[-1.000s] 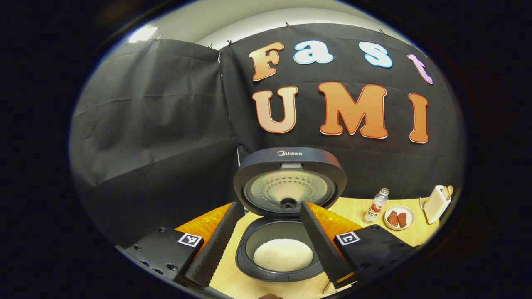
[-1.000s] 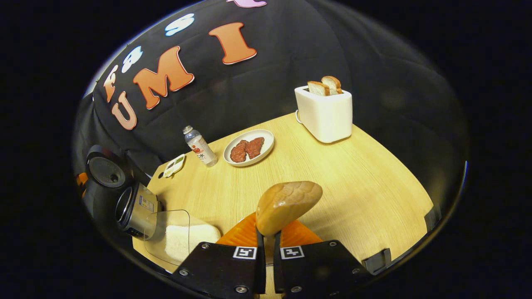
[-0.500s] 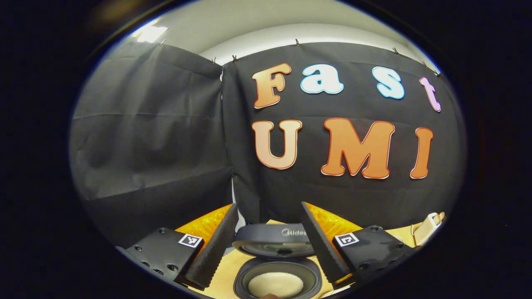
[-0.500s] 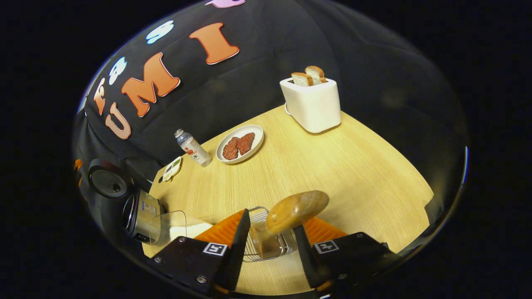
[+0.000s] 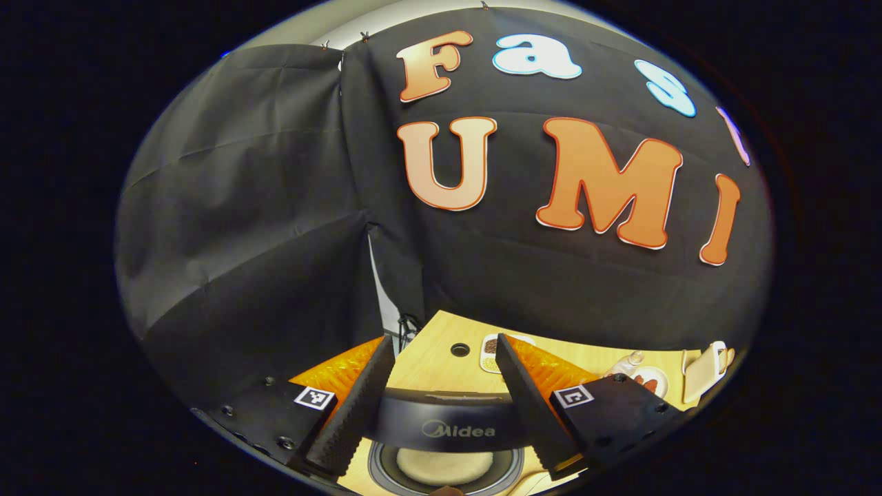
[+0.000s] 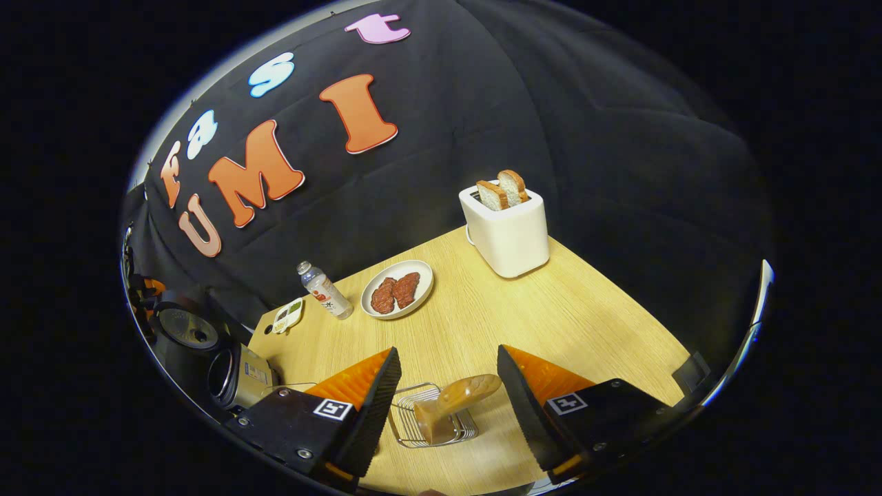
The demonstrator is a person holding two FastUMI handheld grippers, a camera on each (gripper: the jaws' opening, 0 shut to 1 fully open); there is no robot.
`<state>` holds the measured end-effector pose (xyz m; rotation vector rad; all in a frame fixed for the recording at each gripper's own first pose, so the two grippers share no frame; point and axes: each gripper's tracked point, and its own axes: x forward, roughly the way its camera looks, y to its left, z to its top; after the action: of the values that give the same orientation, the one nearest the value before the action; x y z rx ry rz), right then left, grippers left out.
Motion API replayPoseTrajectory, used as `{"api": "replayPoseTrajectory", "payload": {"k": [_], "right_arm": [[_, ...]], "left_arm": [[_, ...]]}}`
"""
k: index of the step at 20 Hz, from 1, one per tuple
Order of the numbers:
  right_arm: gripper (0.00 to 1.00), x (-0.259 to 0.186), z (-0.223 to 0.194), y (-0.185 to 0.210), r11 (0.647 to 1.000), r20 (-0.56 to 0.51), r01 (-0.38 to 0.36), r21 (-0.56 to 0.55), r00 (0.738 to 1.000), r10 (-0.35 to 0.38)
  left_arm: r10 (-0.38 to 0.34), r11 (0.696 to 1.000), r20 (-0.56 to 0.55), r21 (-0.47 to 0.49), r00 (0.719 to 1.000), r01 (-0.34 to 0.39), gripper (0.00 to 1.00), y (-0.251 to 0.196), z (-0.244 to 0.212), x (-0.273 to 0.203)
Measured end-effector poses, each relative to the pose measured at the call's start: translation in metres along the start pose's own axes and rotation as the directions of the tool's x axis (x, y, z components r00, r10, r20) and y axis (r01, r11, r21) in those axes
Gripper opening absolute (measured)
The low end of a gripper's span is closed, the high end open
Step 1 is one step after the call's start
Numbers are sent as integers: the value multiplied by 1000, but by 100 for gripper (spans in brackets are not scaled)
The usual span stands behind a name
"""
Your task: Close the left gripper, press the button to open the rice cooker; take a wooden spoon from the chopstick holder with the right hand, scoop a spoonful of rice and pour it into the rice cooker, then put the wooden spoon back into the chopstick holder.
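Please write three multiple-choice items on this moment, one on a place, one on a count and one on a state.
1. Where is the wooden spoon?
A. In the wire chopstick holder
B. On the plate
C. In the rice cooker

2. How many bread slices stand in the toaster?
A. One
B. Two
C. Four

3. How is the right tool?
A. Shut on the spoon
B. Shut on nothing
C. Open

Key:
1 A: in the right gripper view the spoon stands with its bowl up in the holder, between the tool's fingers but touching neither.
2 B: two slices stick out of the top of the toaster.
3 C: the fingers stand wide apart, with bare table between them and the spoon.
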<state>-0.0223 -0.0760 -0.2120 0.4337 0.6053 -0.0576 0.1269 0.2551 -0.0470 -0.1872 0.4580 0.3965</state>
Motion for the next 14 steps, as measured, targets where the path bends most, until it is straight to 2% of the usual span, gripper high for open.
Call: {"api": "replayPoseTrajectory", "payload": {"k": [5, 10, 14], "right_arm": [[87, 4, -11, 6, 1000, -25, -16, -4, 1000, 16], [87, 7, 4, 20, 998, -9, -48, -29, 999, 48], [87, 7, 1, 31, 994, -12, -83, -64, 996, 83]], "left_arm": [[-36, 999, -108, 24, 994, 39, 100, -9, -30, -13], [-63, 996, -297, 39, 953, 78, 100, -12, -84, -32], [-59, 994, -366, 64, 929, 88, 100, -12, -123, -38]]}}
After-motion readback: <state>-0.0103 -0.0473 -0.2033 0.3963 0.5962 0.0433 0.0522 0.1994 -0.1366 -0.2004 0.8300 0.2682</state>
